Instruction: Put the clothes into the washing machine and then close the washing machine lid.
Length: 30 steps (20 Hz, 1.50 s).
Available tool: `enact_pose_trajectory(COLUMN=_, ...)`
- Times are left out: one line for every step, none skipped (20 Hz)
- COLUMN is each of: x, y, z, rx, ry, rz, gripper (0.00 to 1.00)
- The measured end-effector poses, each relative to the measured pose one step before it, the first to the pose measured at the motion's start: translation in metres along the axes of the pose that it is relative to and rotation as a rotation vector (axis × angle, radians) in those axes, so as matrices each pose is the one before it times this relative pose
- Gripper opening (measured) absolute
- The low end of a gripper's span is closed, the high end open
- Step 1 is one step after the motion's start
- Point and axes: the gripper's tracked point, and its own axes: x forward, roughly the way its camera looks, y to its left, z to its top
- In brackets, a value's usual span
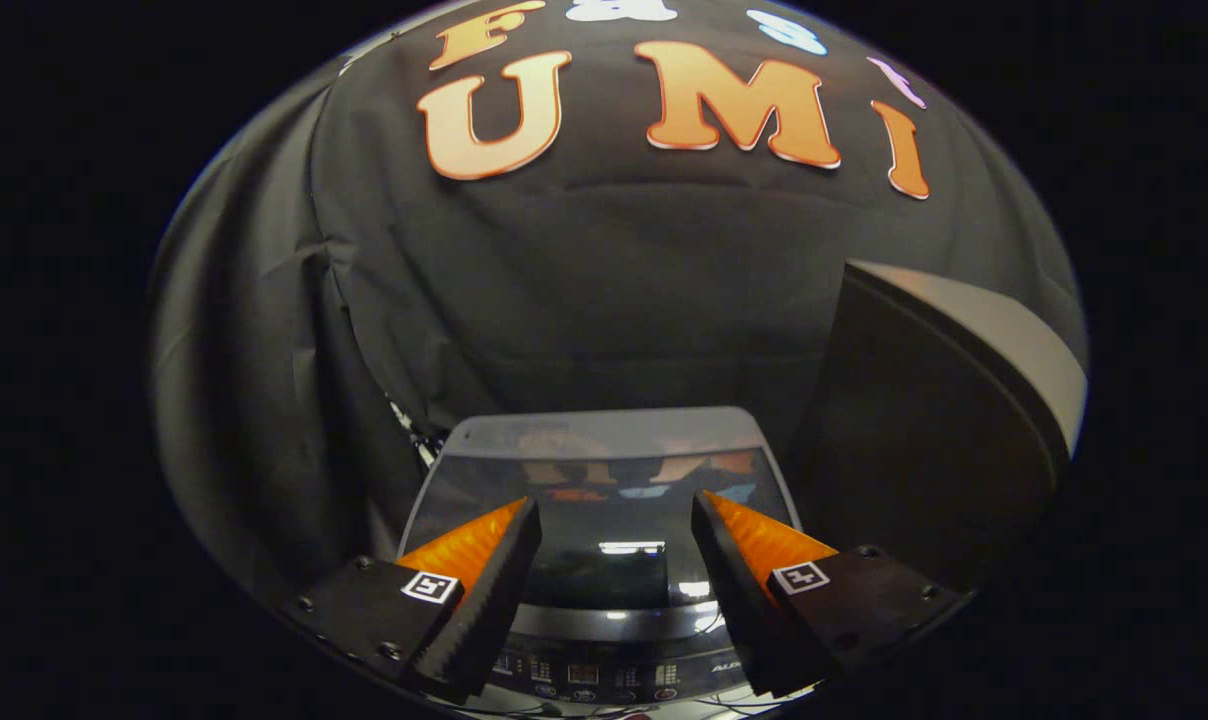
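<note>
A top-loading washing machine [604,445] stands below and just ahead of my gripper [616,512]. Its dark glass lid [614,560] lies flat and shut, mirroring the wall and a lamp. The control panel [589,675] with small buttons runs along the machine's near edge, under the fingers. My gripper hovers above the lid, open, with nothing between its fingers. No clothes are in sight.
Black cloth walls close in behind and to the left of the machine. To the right of the machine stands a large dark round-edged object [949,420] with a pale rim [1004,340].
</note>
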Motion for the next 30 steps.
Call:
enact_pose_trajectory(x=0.00524, y=0.00177, z=-0.0107, rx=-0.00018, ry=0.02498, rz=0.00725, gripper=0.98)
enact_pose_trajectory(x=0.00386, y=0.0008, z=-0.01101, rx=-0.00272, ry=0.02778, rz=0.00542, gripper=0.98)
enact_pose_trajectory(x=0.00397, y=0.00136, z=-0.00938, rx=-0.0021, ry=0.02363, rz=0.00421, gripper=0.98)
enact_pose_trajectory(x=0.00306, y=0.00132, z=-0.0098, rx=-0.00369, ry=0.02684, rz=0.00551, gripper=0.98)
enact_pose_trajectory(x=0.00024, y=0.00085, z=-0.00453, rx=0.00015, ry=0.01363, rz=0.00188, gripper=0.98)
enact_pose_trajectory(x=-0.00232, y=0.0018, z=0.00166, rx=-0.0009, ry=0.00068, rz=0.00405, gripper=0.99)
enact_pose_trajectory(x=-0.0045, y=0.00104, z=0.00664, rx=-0.00256, ry=-0.01143, rz=0.00478, gripper=0.99)
enact_pose_trajectory(x=-0.00877, y=0.00068, z=0.00987, rx=-0.00548, ry=-0.02017, rz=0.00341, gripper=0.99)
enact_pose_trajectory(x=-0.01238, y=0.00041, z=0.01537, rx=-0.00893, ry=-0.02696, rz=0.00752, gripper=0.98)
enact_pose_trajectory(x=-0.01832, y=-0.00059, z=0.01915, rx=-0.0087, ry=-0.03014, rz=0.00827, gripper=0.98)
enact_pose_trajectory(x=-0.01841, y=-0.00225, z=0.02157, rx=-0.00774, ry=-0.0388, rz=0.00323, gripper=0.98)
enact_pose_trajectory(x=-0.01987, y=-0.00162, z=0.02303, rx=-0.0101, ry=-0.05085, rz=0.00366, gripper=0.98)
enact_pose_trajectory(x=-0.01752, y=-0.00495, z=0.02149, rx=-0.01482, ry=-0.04579, rz=-0.00467, gripper=0.98)
enact_pose_trajectory(x=-0.01741, y=-0.00364, z=0.02106, rx=-0.00803, ry=-0.04068, rz=-0.00732, gripper=0.98)
enact_pose_trajectory(x=-0.01569, y=-0.00795, z=0.01977, rx=0.00262, ry=-0.04488, rz=-0.01091, gripper=0.98)
enact_pose_trajectory(x=-0.01588, y=-0.01026, z=0.01889, rx=0.01255, ry=-0.04454, rz=-0.01248, gripper=0.98)
enact_pose_trajectory(x=-0.01149, y=-0.0086, z=0.0154, rx=0.01364, ry=-0.03868, rz=-0.01503, gripper=0.98)
enact_pose_trajectory(x=-0.01214, y=-0.00741, z=0.01472, rx=0.00215, ry=-0.03959, rz=-0.01742, gripper=0.98)
enact_pose_trajectory(x=-0.00832, y=-0.00892, z=0.0115, rx=-0.00005, ry=-0.03957, rz=-0.0251, gripper=0.98)
enact_pose_trajectory(x=-0.0125, y=-0.01587, z=0.01304, rx=-0.01136, ry=-0.02774, rz=-0.02332, gripper=0.98)
enact_pose_trajectory(x=-0.0133, y=-0.01984, z=0.01036, rx=-0.01204, ry=-0.02121, rz=-0.03257, gripper=0.98)
enact_pose_trajectory(x=-0.01244, y=-0.02118, z=0.0186, rx=-0.00401, ry=-0.02765, rz=-0.01536, gripper=0.98)
enact_pose_trajectory(x=-0.01263, y=-0.01805, z=0.01569, rx=-0.00509, ry=-0.03477, rz=-0.01633, gripper=0.98)
enact_pose_trajectory(x=-0.01687, y=-0.01947, z=0.01162, rx=-0.00583, ry=-0.02184, rz=-0.01445, gripper=0.98)
enact_pose_trajectory(x=-0.0143, y=-0.01544, z=0.00932, rx=-0.00128, ry=-0.01484, rz=-0.00522, gripper=0.98)
enact_pose_trajectory(x=-0.01615, y=-0.01509, z=0.00776, rx=-0.00038, ry=-0.01711, rz=-0.01016, gripper=0.98)
enact_pose_trajectory(x=-0.0142, y=-0.01487, z=0.00737, rx=0.00213, ry=-0.01207, rz=-0.00203, gripper=0.98)
enact_pose_trajectory(x=-0.0131, y=-0.01622, z=0.00682, rx=0.00419, ry=-0.01441, rz=-0.00794, gripper=0.98)
enact_pose_trajectory(x=-0.01196, y=-0.01466, z=0.00461, rx=-0.00084, ry=-0.00919, rz=-0.00396, gripper=0.98)
enact_pose_trajectory(x=-0.0099, y=-0.01325, z=0.00324, rx=0.00414, ry=-0.00452, rz=-0.00181, gripper=0.98)
